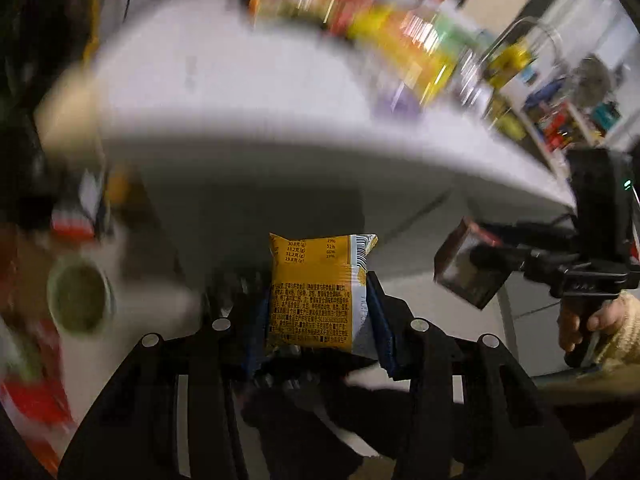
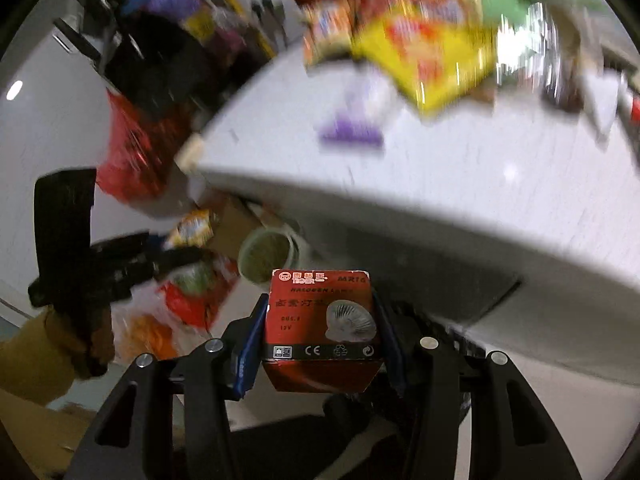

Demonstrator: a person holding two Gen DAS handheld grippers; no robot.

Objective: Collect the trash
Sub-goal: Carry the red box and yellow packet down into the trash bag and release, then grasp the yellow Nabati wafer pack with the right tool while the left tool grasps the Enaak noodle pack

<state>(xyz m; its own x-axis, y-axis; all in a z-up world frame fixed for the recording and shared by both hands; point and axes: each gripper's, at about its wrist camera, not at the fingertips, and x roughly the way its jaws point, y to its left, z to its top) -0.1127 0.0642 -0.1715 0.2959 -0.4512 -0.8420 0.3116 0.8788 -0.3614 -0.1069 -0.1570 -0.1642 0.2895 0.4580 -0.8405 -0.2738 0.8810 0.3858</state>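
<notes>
My left gripper [image 1: 318, 300] is shut on a yellow snack packet [image 1: 308, 264], which stands upright between the blue pads, in front of the white table's [image 1: 240, 100] edge. My right gripper [image 2: 320, 300] is shut on a small red lamp box [image 2: 320, 320]. In the left wrist view the right gripper [image 1: 480, 264] shows at the right with the box [image 1: 464, 280] in it. The left gripper [image 2: 176, 244] appears at the left of the right wrist view with the packet [image 2: 192, 228]. Both hang below the table top, over a blurred pile of wrappers [image 2: 192, 296].
A paper cup [image 2: 266, 256] lies among the wrappers under the table [image 2: 440, 184]. Bright snack bags [image 2: 432, 48] and a purple wrapper [image 2: 352, 128] lie on the table top. A red bag [image 2: 128, 152] hangs off its far corner. A hand [image 1: 592, 320] grips the right handle.
</notes>
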